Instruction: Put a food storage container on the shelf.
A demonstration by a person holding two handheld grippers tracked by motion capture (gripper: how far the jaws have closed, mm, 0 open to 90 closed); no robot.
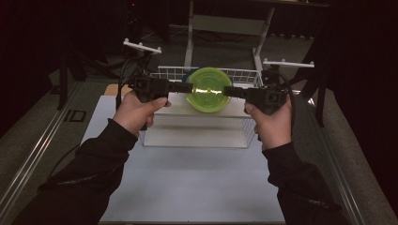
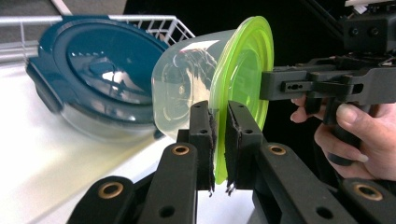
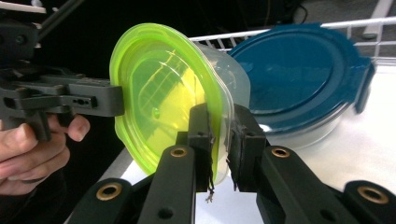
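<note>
green-lidded container (image 1: 208, 90) tipped on its side between both tools, left tool (image 2: 219, 140) and right tool (image 3: 223, 144) each clamped on its rim

A white surface (image 1: 187, 183) runs from the near edge toward the far side, pale and bare across its near half. A clear, box-shaped stand (image 1: 197, 131) sits directly on it at mid-depth, with a flat white top. Behind that stand, a white wire basket (image 1: 173, 72) rests at the far end. A strip of tan wood (image 1: 111, 89) shows at the far left corner of the surface.
</note>
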